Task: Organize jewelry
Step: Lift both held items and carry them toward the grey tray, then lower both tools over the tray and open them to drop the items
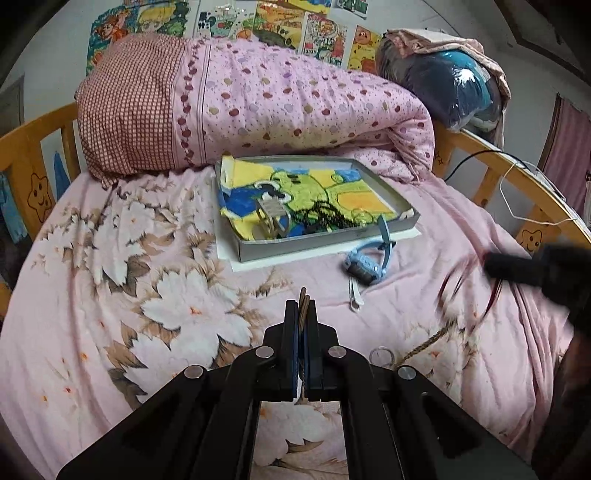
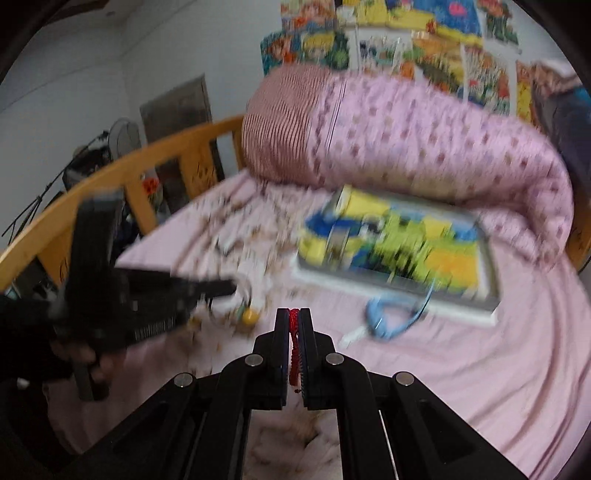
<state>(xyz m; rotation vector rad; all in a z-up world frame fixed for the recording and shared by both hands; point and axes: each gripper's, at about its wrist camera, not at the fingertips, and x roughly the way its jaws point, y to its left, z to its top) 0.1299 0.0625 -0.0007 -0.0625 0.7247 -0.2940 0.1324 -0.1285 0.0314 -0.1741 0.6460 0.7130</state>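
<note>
L claw [image 1: 303, 306] on brown cord [image 1: 303, 295]

Open floral bedsheet [image 1: 110, 295] stretches left of the grey tray [image 1: 391, 184], offering clear passage. A blue watch [image 1: 365, 264] and white clip [image 1: 355, 295] lie before the tray's front edge; a rolled pink quilt [image 1: 295, 107] blocks behind.

Child's bedroom: wooden bed rail [image 1: 44, 133], pink quilt [image 1: 295, 110], cartoon posters [image 1: 317, 33].
</note>
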